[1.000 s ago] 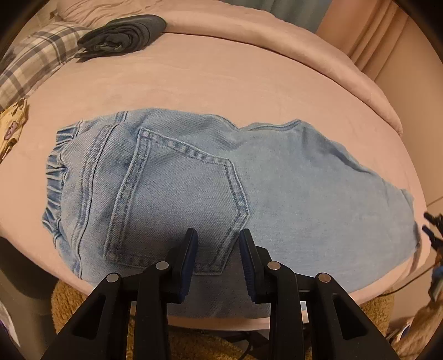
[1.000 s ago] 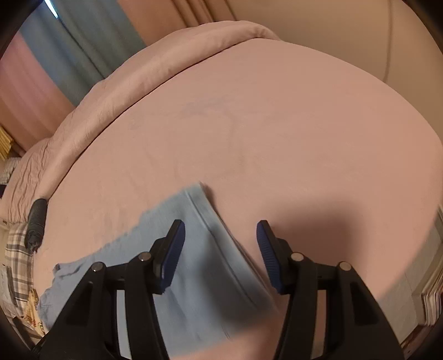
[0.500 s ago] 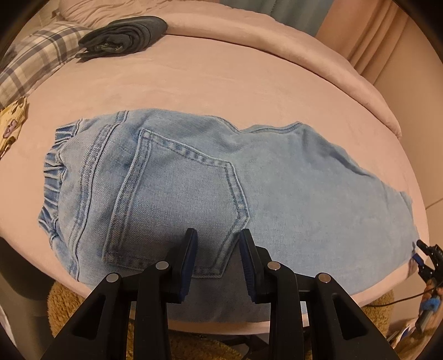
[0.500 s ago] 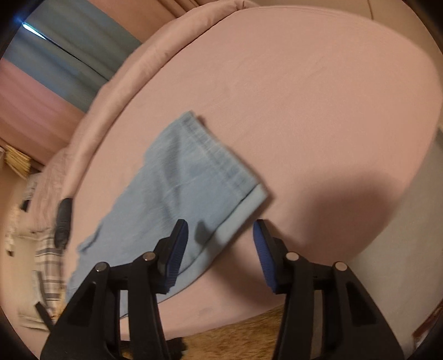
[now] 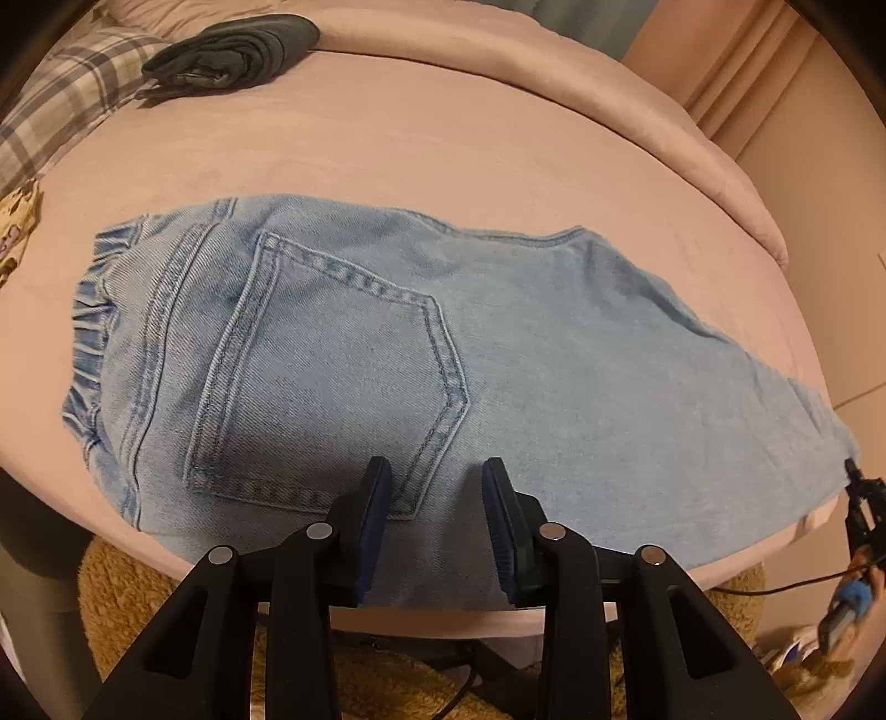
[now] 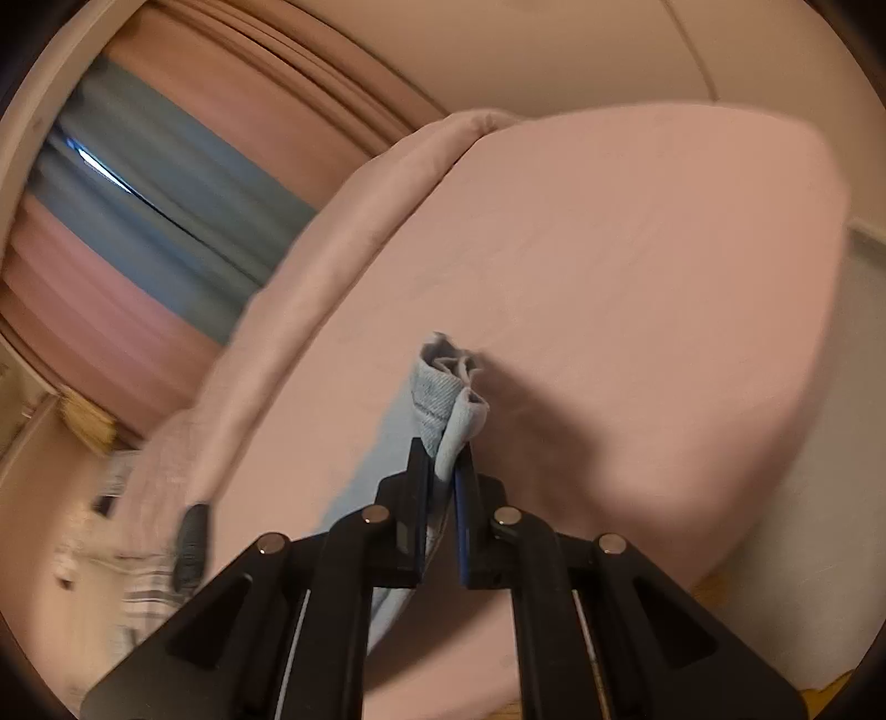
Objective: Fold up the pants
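Light blue denim pants (image 5: 421, 354) lie flat on the pink bed (image 5: 443, 155), folded lengthwise, back pocket up, elastic waistband to the left and legs running right. My left gripper (image 5: 437, 476) is open and empty, above the near edge of the pants just right of the pocket. My right gripper (image 6: 443, 454) is shut on the leg hem of the pants (image 6: 446, 387), which bunches up between its fingers. The right gripper also shows at the far right edge of the left wrist view (image 5: 855, 498).
A folded dark garment (image 5: 232, 47) lies at the back left of the bed beside a plaid pillow (image 5: 61, 94). A rolled pink duvet (image 5: 581, 66) runs along the far edge. A brown shaggy rug (image 5: 138, 603) covers the floor below the near edge. Curtains (image 6: 166, 183) hang behind.
My right gripper has dropped to the leg hem and shut on it; it was open before. My left gripper stays open over the same spot.
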